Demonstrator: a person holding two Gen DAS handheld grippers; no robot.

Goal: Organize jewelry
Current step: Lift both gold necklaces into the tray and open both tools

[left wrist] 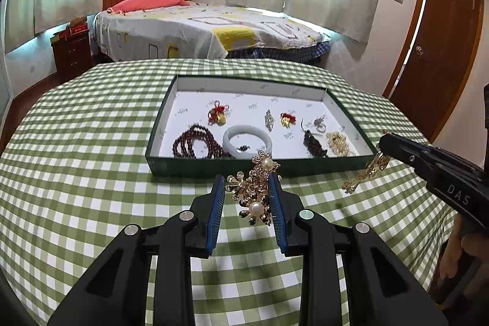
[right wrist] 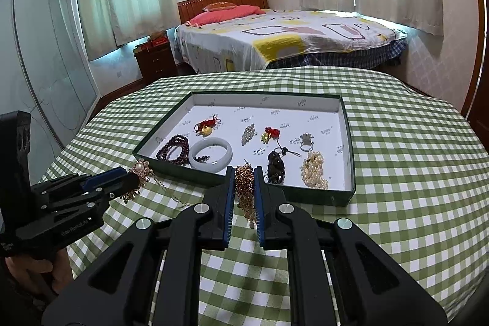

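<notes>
My left gripper (left wrist: pixel 247 177) is shut on a gold flower ornament with pearls (left wrist: pixel 255 194), held above the green checked tablecloth just in front of the green tray (left wrist: pixel 214 167). In the right wrist view the same left gripper (right wrist: pixel 134 174) appears at the left with the ornament (right wrist: pixel 140 170). My right gripper (right wrist: pixel 244 170) is shut on a gold chain (right wrist: pixel 246 191) that hangs down between its pads, near the tray's front wall (right wrist: pixel 305 196). From the left wrist view, the right gripper (left wrist: pixel 382 142) and dangling chain (left wrist: pixel 365 174) show at the right.
The tray holds a dark red bead bracelet (left wrist: pixel 192 142), a white bangle (left wrist: pixel 247 139), red-knotted gold charms (left wrist: pixel 218 113), a silver ring (right wrist: pixel 305 142), a dark pendant (right wrist: pixel 275 167) and a pearl strand (right wrist: pixel 314 170). A bed (left wrist: pixel 198 29) stands beyond the table, a door (left wrist: pixel 440 45) at right.
</notes>
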